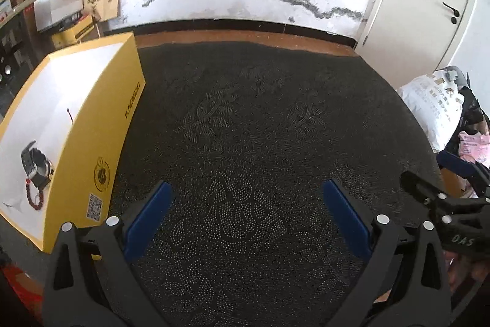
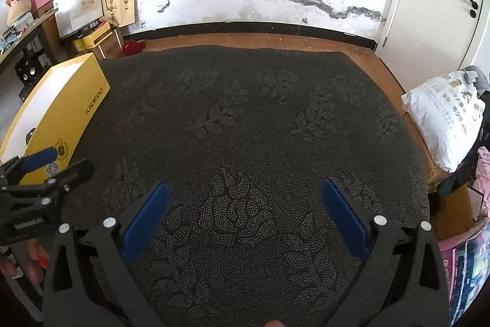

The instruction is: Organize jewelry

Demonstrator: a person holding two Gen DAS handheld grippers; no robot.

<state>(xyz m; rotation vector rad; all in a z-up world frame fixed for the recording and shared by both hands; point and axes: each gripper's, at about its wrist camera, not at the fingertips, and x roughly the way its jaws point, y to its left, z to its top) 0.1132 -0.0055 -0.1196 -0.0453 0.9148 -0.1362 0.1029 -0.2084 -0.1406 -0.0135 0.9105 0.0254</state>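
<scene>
**Both tools empty, jewelry waiting in the yellow box**

The left hand-held gripper [image 1: 246, 198] and right hand-held gripper [image 2: 243, 198] hover released above the dark mat [image 1: 260, 127], holding nothing. To fetch well, swing left and descend slowly. The watch [image 1: 35, 166] and red bead bracelet [image 1: 33, 198] lie inside the yellow box [image 1: 101, 127], well left of the left one.

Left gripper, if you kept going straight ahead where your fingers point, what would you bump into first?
Probably just the dark patterned mat. The left gripper is open and nothing lies between its fingers or ahead of them. The yellow box sits off to its left, out of the line. Depth is hard to judge here.
</scene>
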